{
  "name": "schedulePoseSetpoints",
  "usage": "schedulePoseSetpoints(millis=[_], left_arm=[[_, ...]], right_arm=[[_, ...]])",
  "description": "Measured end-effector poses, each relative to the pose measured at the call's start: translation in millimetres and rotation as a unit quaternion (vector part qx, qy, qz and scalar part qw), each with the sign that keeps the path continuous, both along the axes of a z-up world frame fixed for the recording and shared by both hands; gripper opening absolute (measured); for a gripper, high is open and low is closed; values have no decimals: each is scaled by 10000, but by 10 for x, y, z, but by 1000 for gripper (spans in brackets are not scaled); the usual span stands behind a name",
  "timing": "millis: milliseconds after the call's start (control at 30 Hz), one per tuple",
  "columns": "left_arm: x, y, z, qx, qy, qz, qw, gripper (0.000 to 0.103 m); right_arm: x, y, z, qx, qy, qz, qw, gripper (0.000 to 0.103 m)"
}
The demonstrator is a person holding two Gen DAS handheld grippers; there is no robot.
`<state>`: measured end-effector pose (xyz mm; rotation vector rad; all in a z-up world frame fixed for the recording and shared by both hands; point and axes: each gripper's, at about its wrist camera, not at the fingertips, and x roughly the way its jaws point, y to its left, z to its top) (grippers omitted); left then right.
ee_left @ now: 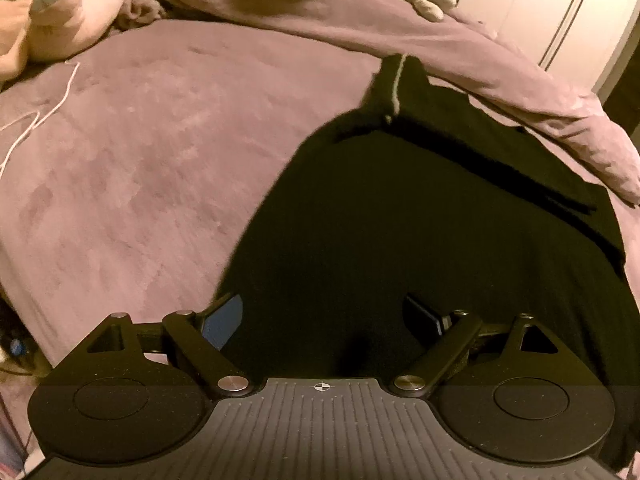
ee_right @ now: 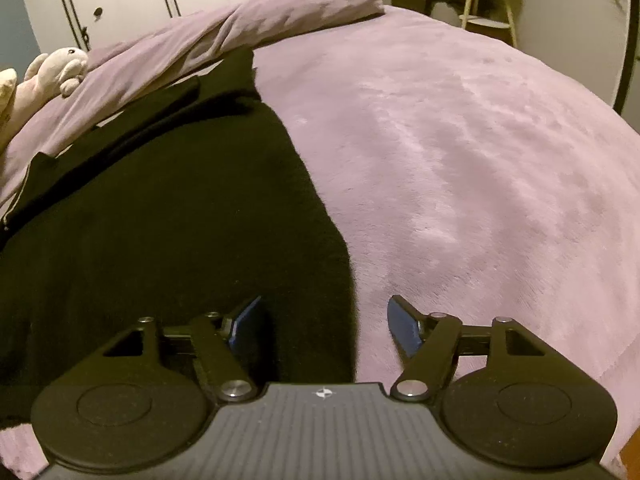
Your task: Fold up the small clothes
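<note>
Both tongs, left (ee_left: 324, 316) and right (ee_right: 324, 320), tilt downward, gaping above black garment (ee_left: 400, 240).

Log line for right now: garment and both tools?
garment: black garment flat on purple blanket | left tool: open, empty | right tool: open, empty, over garment edge

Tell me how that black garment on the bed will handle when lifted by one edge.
The black garment lies flat with soft folds, so it will likely droop limply. It looks thin, probably light. On the fuzzy purple blanket it may drag rather than slide.
</note>
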<state>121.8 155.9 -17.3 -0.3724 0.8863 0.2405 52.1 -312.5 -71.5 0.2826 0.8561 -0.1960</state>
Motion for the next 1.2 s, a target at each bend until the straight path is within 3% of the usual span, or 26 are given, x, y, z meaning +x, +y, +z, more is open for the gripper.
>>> schedulePoseSetpoints(millis=[133,233,500,567,633,700,800,867,967,1100,1133,1167,1200], left_arm=[[-16,122,-13,72,57,1,10000,92],[-2,188,-80,-78,258,-173,9995,91],[43,224,-232,-513,446,-461,9966,73],[64,222,-250,-452,493,-550,9962,67],[62,244,-236,-427,506,-644,9957,56],[41,292,-229,-448,526,-700,9952,41],[7,390,-228,-541,560,-715,9944,29],[-7,453,-233,-661,553,-666,9941,30],[-10,477,-240,-903,583,-758,9913,51],[40,344,-226,-790,740,-1258,9861,51],[56,298,-221,-677,807,-1407,9844,47],[73,262,-209,-580,879,-1571,9820,32],[99,240,-189,-512,956,-1707,9793,21]], right_arm=[[0,-37,16,-6,-9,91,10000,71],[4,-85,19,103,-20,110,9999,71],[80,-183,39,290,-133,230,9992,70],[130,-156,13,243,-45,379,9990,63],[154,-142,-7,335,49,547,9979,38],[147,-119,-6,332,69,698,9970,31],[130,-112,-3,316,132,815,9961,31],[109,-137,-1,419,184,840,9954,32],[93,-111,-7,397,271,980,9940,34],[104,-62,2,357,368,1193,9915,39],[111,-59,4,377,385,1239,9908,36],[120,-61,13,413,391,1295,9899,32],[127,-66,28,442,389,1364,9889,20]])
